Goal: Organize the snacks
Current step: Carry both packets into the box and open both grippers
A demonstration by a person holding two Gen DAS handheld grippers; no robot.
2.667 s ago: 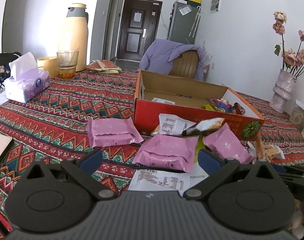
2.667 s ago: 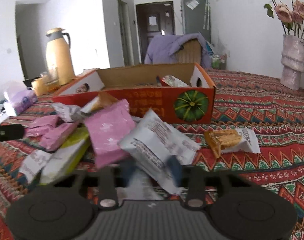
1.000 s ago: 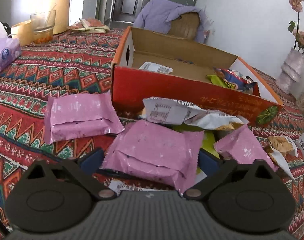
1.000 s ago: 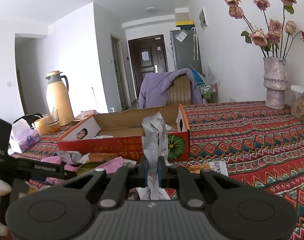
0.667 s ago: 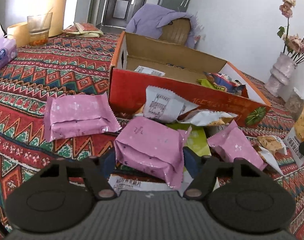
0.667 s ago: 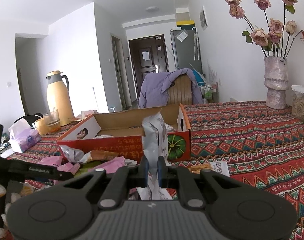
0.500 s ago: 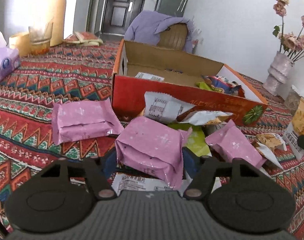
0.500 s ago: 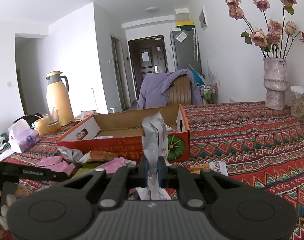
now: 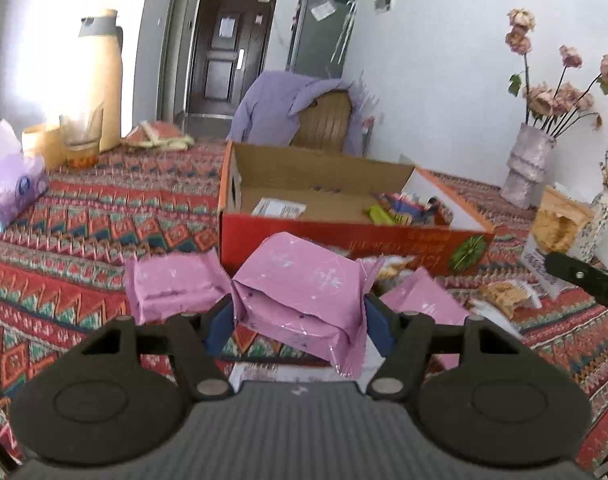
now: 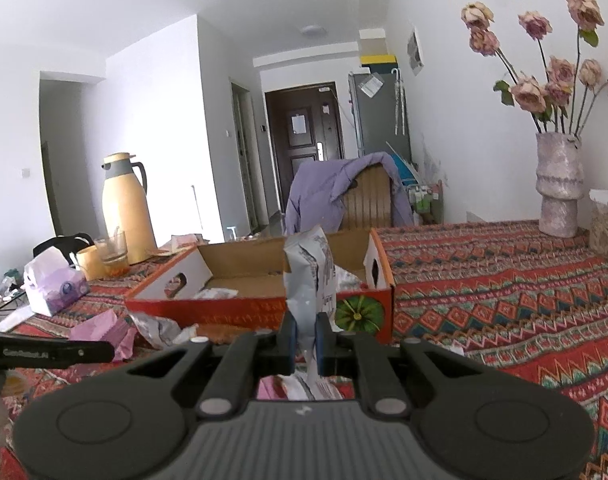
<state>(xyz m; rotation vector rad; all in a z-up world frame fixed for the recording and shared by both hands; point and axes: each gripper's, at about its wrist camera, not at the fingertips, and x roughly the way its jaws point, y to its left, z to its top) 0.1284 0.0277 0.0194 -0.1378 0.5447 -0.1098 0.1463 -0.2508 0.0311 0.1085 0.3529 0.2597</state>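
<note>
With left gripper (image 9: 297, 316) clamped | pink packet (image 9: 299, 284) between pads

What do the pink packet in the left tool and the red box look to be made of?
Pink packet: thin plastic film, slightly glossy; it creases, shows glints and has a serrated sealed edge. Red box: cardboard, probably corrugated; brown matte inside, printed red outside, with a punched hand hole in the end wall.

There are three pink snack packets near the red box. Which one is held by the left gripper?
The middle pink foil packet, lifted between the left gripper's blue pads. The other two pink packets lie flat on the patterned cloth either side.
</note>
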